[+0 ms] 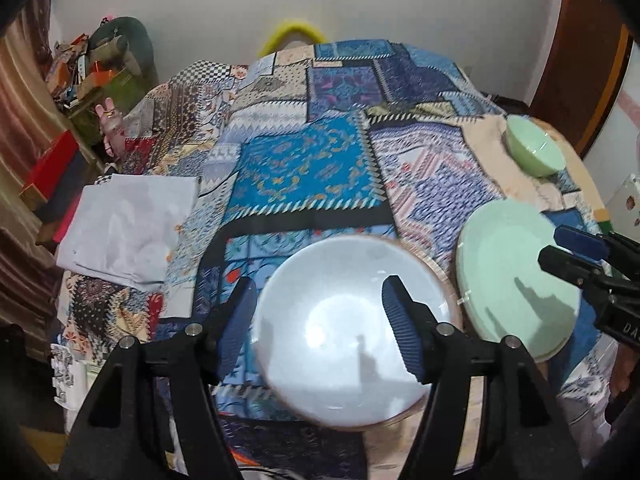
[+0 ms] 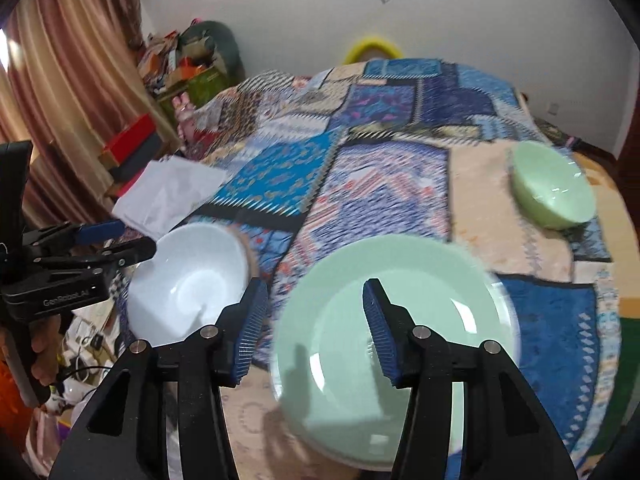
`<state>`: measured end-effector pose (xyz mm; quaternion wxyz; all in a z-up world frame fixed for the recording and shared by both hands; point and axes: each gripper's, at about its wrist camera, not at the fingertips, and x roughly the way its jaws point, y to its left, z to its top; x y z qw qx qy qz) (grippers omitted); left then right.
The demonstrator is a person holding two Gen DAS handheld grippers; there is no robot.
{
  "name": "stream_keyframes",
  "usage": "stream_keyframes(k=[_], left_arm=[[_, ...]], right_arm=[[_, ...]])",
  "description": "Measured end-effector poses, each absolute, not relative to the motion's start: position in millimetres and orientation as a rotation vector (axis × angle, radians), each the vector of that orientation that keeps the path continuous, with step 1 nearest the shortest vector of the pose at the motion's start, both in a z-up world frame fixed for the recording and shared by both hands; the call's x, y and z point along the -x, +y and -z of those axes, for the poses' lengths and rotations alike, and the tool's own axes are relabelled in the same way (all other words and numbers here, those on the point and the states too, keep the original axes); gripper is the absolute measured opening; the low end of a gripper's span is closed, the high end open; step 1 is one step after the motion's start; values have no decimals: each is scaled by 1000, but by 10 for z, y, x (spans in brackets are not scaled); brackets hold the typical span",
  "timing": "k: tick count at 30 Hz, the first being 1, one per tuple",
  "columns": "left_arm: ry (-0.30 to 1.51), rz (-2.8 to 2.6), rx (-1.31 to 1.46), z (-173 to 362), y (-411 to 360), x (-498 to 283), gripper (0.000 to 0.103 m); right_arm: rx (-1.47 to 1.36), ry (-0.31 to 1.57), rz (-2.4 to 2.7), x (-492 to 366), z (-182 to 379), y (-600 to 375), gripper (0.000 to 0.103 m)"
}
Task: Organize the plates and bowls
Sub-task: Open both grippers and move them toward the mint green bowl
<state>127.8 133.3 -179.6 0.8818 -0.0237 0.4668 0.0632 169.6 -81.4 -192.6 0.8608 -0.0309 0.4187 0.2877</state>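
A white bowl (image 1: 344,344) sits on the patchwork bedspread (image 1: 304,168) right under my left gripper (image 1: 320,324). The jaws stand apart, one finger left of the bowl's rim and the other over its inside, and no pad presses on it. To its right lies a pale green plate (image 2: 400,340) beneath my right gripper (image 2: 316,328), which is open too and straddles the plate's left rim without touching it. A green bowl (image 2: 552,184) stands farther back on the right. Each view also shows the other side: the green plate (image 1: 516,276), the right gripper (image 1: 560,248), the white bowl (image 2: 188,280) and the left gripper (image 2: 134,238).
A folded white cloth (image 1: 124,224) lies on the bedspread at the left. Beyond the bed's left edge are red boxes (image 2: 132,140), piled clutter and a brown curtain (image 2: 68,80). A hand (image 2: 44,344) holds the left gripper's handle. A yellow ring (image 2: 372,50) sits at the far end.
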Motion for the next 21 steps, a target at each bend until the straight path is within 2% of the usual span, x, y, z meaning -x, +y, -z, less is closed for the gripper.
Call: stream_keyframes(k=[5,16,21], left_arm=[[947,-73,82,1672,1051,-1461,68],[887,41,69,1442,413,-2089,81],[888,68,46,1465,170,-2428,83]], right_arm=[[58,822,-518,-1843,1736,-1234,52],[-5,761,-316,-2303,1559,-2093,52],[-34,769,-240,-2587,1637,-2394,52]])
